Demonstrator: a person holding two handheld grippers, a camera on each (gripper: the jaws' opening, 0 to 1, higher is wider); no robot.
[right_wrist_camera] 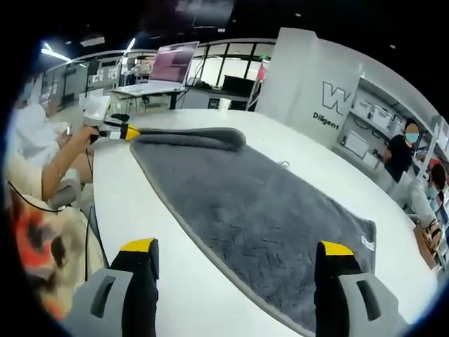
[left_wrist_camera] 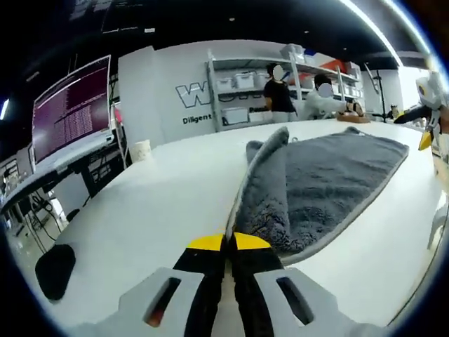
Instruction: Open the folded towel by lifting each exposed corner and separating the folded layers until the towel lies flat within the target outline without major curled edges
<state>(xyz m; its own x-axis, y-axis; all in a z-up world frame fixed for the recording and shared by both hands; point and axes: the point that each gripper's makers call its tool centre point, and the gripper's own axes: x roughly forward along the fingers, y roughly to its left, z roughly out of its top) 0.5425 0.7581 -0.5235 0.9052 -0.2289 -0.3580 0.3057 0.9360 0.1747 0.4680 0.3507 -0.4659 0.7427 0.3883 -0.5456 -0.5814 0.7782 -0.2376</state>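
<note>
A grey towel (left_wrist_camera: 330, 175) lies spread on the white table (left_wrist_camera: 161, 203), with one long edge folded back over itself into a raised ridge (left_wrist_camera: 270, 151). My left gripper (left_wrist_camera: 228, 242) is shut on the near end of that folded edge. In the right gripper view the same towel (right_wrist_camera: 259, 203) stretches away, with the rolled fold (right_wrist_camera: 189, 138) at its far end. There the left gripper (right_wrist_camera: 119, 131) pinches the towel's corner. My right gripper (right_wrist_camera: 237, 247) stands open over the towel's near edge, nothing between its fingers. It also appears at the far side (left_wrist_camera: 426, 137).
A large monitor (left_wrist_camera: 70, 109) stands at the left, a paper cup (left_wrist_camera: 140, 149) near the table's far edge, a black object (left_wrist_camera: 55, 270) below the table's left side. Shelves with bins (left_wrist_camera: 242, 91) and two people are at the back. A person's arm (right_wrist_camera: 59, 165) holds the left gripper.
</note>
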